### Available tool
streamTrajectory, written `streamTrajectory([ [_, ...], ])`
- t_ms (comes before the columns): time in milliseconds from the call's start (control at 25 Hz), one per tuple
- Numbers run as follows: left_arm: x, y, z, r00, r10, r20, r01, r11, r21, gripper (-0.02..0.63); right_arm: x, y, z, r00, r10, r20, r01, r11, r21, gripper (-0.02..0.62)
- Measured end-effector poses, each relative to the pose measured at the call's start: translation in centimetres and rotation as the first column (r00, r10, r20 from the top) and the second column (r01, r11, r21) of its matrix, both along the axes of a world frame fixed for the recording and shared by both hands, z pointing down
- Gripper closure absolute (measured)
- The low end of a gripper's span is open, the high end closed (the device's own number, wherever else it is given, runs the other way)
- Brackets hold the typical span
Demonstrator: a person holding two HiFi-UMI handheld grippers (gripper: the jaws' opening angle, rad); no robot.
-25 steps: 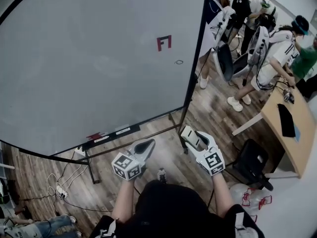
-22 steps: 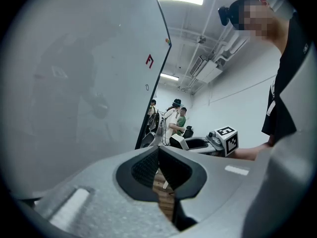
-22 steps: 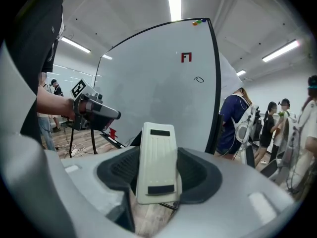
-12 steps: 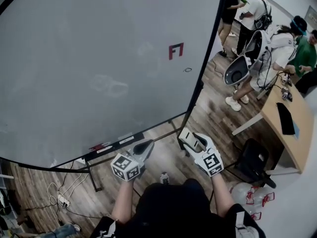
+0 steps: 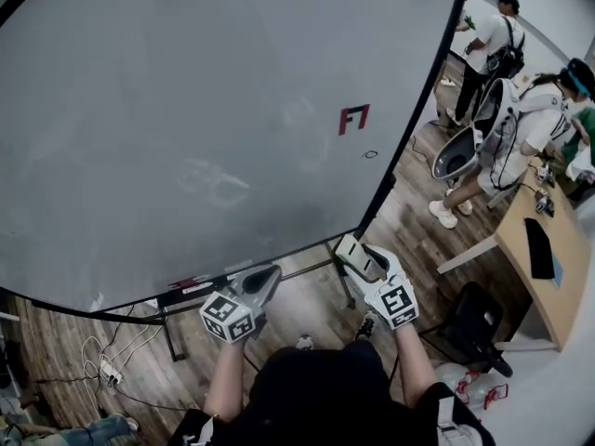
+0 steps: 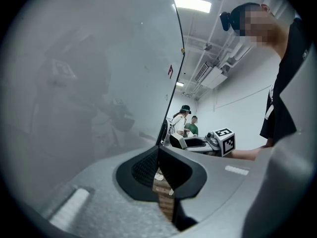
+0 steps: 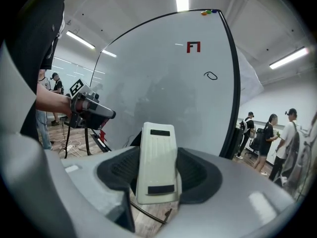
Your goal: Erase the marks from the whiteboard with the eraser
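A big whiteboard on a black stand fills the head view. It carries a red mark and a small black loop near its right edge, plus faint smudges at its middle. The red mark and black loop also show in the right gripper view. My right gripper is shut on a cream eraser, held low in front of the board's lower right corner. My left gripper is shut with nothing in it, below the board's bottom edge.
The board's tray holds a red item and a marker. Cables and a power strip lie on the wood floor at left. Several people stand at the right by a wooden desk. A black chair sits near my right arm.
The view has swung left and up, so the board and its marks sit further right in frame. Both grippers keep their hold and stay low; the left one dropped slightly.
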State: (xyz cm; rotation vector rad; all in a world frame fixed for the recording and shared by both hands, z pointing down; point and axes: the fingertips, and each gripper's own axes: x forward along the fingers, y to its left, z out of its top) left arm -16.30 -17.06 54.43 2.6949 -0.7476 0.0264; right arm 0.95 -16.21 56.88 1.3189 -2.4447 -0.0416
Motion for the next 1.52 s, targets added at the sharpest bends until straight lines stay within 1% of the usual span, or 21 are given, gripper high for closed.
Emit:
streamTrajectory([
  [200, 1.4, -0.8, -0.5, 1.0, -0.024, -0.007, 0.025, 1.0, 0.019, 0.595, 1.5, -2.2, -1.6, 0.999, -0.029, -0.014, 0.03, 0.998, 0.046, 0.353],
  [400, 3.8, -2.0, -0.9, 0.998, -0.057, -0.021, 0.058, 0.998, 0.027, 0.595, 4.0, -4.1, -3.2, 0.997, -0.059, -0.058, 0.064, 0.994, 0.087, 0.353],
  [600, 6.6, -2.9, -1.3, 0.997, -0.077, -0.004, 0.077, 0.996, 0.037, 0.595, 6.6, -6.0, -6.0, 0.992, -0.085, -0.093, 0.098, 0.985, 0.146, 0.353],
  [840, 9.3, -3.7, -1.2, 0.996, -0.086, -0.003, 0.086, 0.996, 0.019, 0.595, 9.0, -7.8, -9.3, 0.99, -0.093, -0.106, 0.115, 0.968, 0.224, 0.353],
  [960, 10.0, -4.3, -1.4, 0.995, -0.101, -0.017, 0.102, 0.995, 0.011, 0.595, 9.2, -8.5, -10.7, 0.976, -0.102, -0.19, 0.151, 0.953, 0.263, 0.353],
  [1040, 10.5, -4.7, -1.4, 0.994, -0.109, -0.002, 0.109, 0.994, 0.02, 0.595, 9.2, -8.9, -11.8, 0.963, -0.103, -0.25, 0.177, 0.939, 0.296, 0.353],
  [1160, 11.2, -5.1, -1.3, 0.993, -0.118, 0.02, 0.117, 0.993, 0.028, 0.595, 9.2, -9.4, -14.1, 0.946, -0.088, -0.311, 0.204, 0.91, 0.362, 0.353],
  [1320, 11.5, -5.5, -0.9, 0.99, -0.138, 0.02, 0.138, 0.99, 0.012, 0.595, 9.4, -9.9, -16.2, 0.935, -0.08, -0.344, 0.232, 0.875, 0.425, 0.353],
  [1520, 11.8, -6.8, -1.1, 0.987, -0.163, 0.012, 0.163, 0.986, 0.019, 0.595, 9.4, -11.1, -18.0, 0.933, -0.087, -0.35, 0.254, 0.847, 0.467, 0.353],
])
